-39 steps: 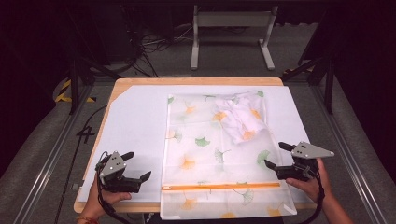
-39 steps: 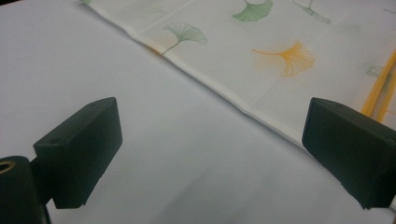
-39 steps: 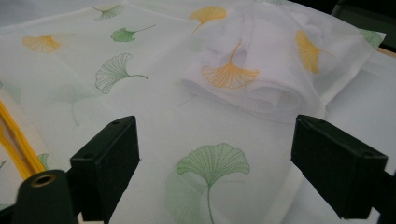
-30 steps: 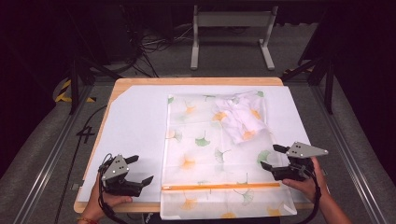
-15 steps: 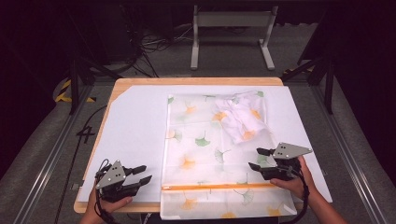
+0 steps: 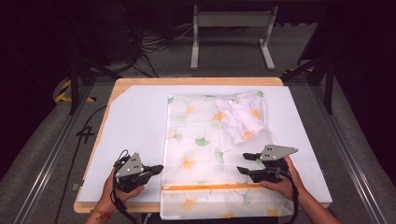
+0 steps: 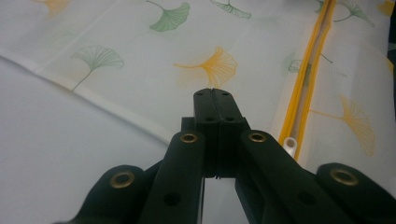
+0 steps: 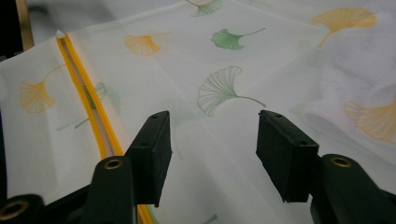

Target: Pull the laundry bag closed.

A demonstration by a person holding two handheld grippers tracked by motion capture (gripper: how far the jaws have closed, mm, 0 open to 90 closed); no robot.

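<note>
I find the sheer white mesh bag printed with ginkgo leaves [image 6: 212, 149] flat on the white-covered surface [image 6: 135, 121], its orange zipper [image 6: 210, 187] nearest me. My left claw [image 6: 158, 169] is clenched, empty, beside the bag's edge. My right claw [image 6: 243, 163] is released above the bag.

No legible text or labels anywhere.

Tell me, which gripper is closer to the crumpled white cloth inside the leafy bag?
The right gripper. It sits just below the crumpled white cloth, over the bag. The left gripper is farther off, at the bag's left edge near the orange zipper.
</note>
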